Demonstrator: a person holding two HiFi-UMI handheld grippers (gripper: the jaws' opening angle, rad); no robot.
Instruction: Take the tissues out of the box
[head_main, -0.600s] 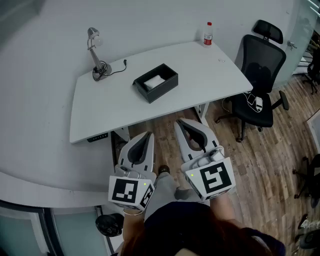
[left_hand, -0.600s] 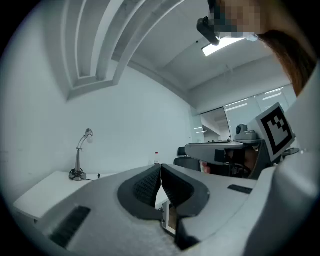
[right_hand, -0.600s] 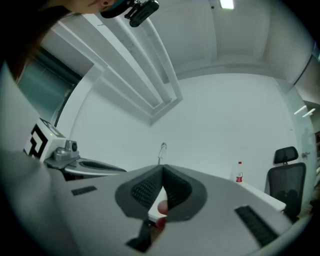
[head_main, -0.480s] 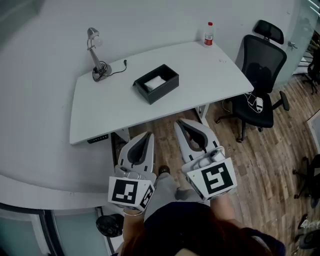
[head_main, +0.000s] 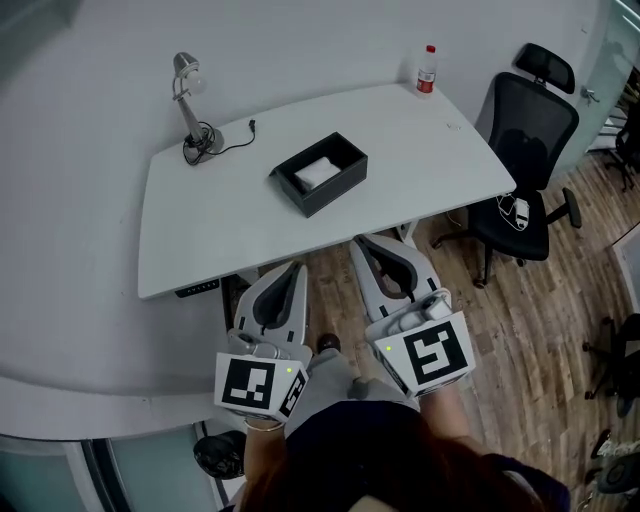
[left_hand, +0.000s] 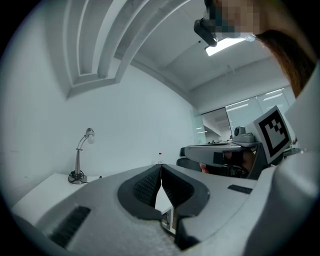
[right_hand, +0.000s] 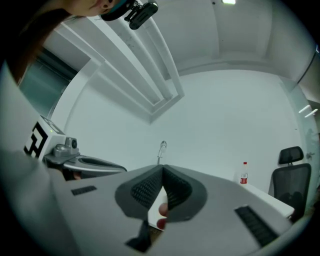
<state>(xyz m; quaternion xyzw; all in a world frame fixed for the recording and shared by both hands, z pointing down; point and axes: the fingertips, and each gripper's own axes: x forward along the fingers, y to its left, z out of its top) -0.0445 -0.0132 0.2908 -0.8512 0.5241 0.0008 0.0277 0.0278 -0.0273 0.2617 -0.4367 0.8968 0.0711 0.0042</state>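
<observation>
Tissues (head_main: 314, 172) show as a white layer in the open top of a black box (head_main: 340, 183), which sits near the middle of the white desk (head_main: 220, 225), turned at a slant to the desk's edges. Toward the far left corner of the desk a silver desk lamp (head_main: 189, 103) stands upright, its dark cable (head_main: 236, 140) trailing across the top toward the box. A clear bottle with a red cap (head_main: 427, 70) stands at the far right corner. A black office chair (head_main: 528, 140) stands on the wood floor (head_main: 520, 330) just beside the desk's right end. The left gripper (head_main: 291, 270) and the right gripper (head_main: 362, 245) are held side by side in front of the person, on the near side of the desk, their tips by its near edge and well apart from the box (neither touches anything on the desk). In the left gripper view the ribbed dark pads (left_hand: 145, 187) meet at the tip with nothing clamped between them. The right gripper view shows the same: its pads (right_hand: 147, 189) are closed together and empty. Each gripper carries its marker cube at the rear, close to the person's body.
</observation>
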